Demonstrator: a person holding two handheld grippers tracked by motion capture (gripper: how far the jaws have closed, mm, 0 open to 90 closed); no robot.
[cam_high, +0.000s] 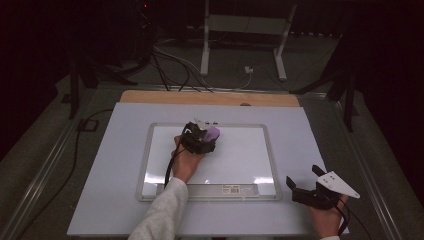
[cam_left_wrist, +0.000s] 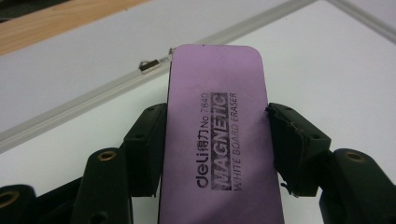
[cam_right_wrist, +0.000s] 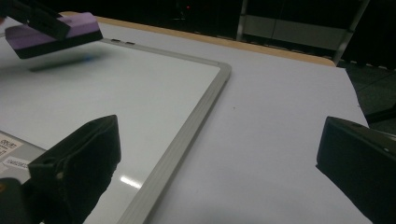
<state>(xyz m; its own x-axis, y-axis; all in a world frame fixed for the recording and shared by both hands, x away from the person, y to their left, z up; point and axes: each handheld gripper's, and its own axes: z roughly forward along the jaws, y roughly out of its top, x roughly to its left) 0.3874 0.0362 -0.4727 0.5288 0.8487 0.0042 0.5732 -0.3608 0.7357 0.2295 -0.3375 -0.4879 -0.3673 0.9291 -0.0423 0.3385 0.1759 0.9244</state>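
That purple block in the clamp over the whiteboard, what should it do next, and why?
Probably lower it. The left gripper clamps the purple eraser just above the whiteboard, with a faint blue smudge right beneath it, so pressing down and wiping there seems the likely step.

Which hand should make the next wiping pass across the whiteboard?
Left. The left gripper is already clamped on the purple eraser, held just above the whiteboard near its far edge. The right gripper sits open and empty off the board's right side.
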